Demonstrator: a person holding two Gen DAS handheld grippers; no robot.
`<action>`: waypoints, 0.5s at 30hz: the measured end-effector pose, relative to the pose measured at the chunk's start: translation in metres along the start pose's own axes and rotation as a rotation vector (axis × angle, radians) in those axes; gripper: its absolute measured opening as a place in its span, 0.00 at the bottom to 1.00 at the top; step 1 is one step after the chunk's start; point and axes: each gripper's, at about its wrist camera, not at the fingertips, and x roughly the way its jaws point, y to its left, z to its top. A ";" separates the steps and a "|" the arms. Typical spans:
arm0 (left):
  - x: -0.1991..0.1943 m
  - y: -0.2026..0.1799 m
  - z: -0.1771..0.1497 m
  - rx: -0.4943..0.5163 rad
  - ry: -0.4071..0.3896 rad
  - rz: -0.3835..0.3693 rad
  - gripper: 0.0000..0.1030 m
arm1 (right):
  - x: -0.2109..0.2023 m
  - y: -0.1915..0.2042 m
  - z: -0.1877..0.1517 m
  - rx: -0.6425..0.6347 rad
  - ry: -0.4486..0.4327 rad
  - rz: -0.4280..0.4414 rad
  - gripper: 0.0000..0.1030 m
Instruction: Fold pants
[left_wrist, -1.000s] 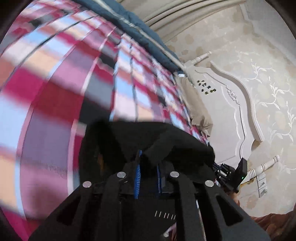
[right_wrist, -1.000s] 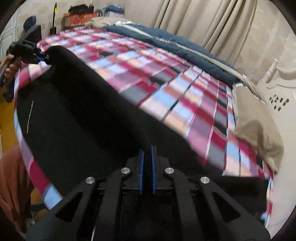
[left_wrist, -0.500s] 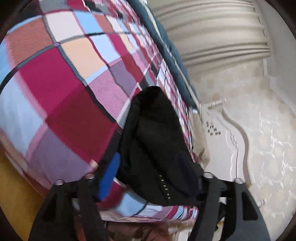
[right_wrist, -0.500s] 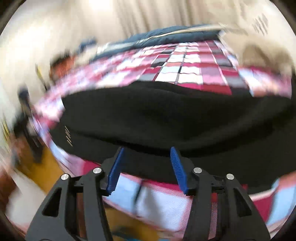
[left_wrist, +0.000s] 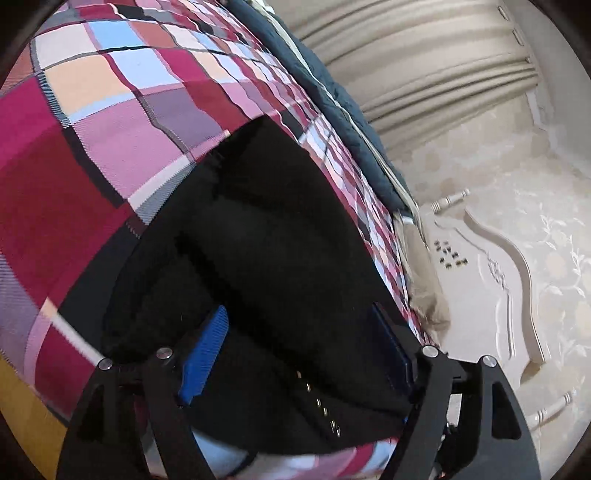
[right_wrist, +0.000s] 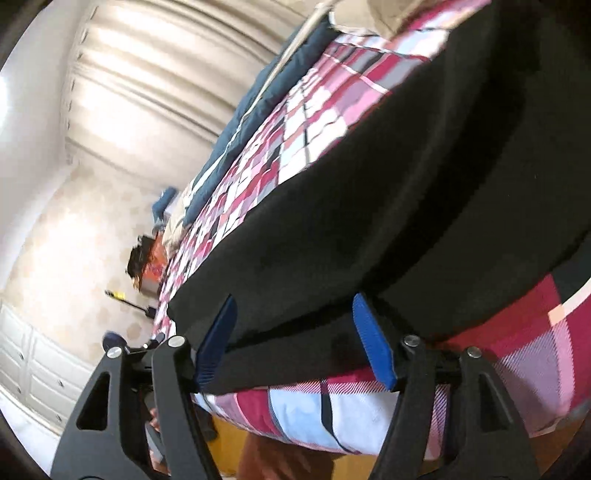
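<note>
The black pants (left_wrist: 280, 236) lie as a long dark band on the plaid bedspread (left_wrist: 110, 122), close to the bed's near edge. A row of small metal studs (left_wrist: 321, 406) shows on the cloth nearest me. My left gripper (left_wrist: 299, 350) is open, its blue pads (left_wrist: 205, 358) set wide on either side of the cloth and not pressing it. In the right wrist view, the pants (right_wrist: 424, 177) run along the bedspread (right_wrist: 303, 110). The jaws of my right gripper (right_wrist: 295, 339) are opening, with the pants' near edge between the pads and free of them.
A dark blue duvet (left_wrist: 332, 99) lies along the far side of the bed by beige curtains (left_wrist: 424, 66). A white carved headboard (left_wrist: 491, 273) and beige pillow (left_wrist: 424, 280) stand at one end. White drawers (right_wrist: 33, 369) and an orange box (right_wrist: 155, 266) are beyond the other end.
Both grippers were shut on the black pants and have opened and let go. The pants now rest on the bed. The right view has rolled strongly and dropped toward the bed's edge.
</note>
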 end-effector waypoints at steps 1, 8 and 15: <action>0.000 0.000 0.001 -0.009 -0.018 0.000 0.74 | 0.002 -0.002 0.000 0.013 -0.007 0.003 0.63; 0.007 0.005 0.009 -0.061 -0.096 0.099 0.47 | 0.010 -0.003 0.004 0.031 -0.038 -0.034 0.50; 0.004 0.013 0.003 -0.120 -0.123 0.131 0.18 | 0.010 -0.018 0.005 0.077 -0.047 -0.077 0.13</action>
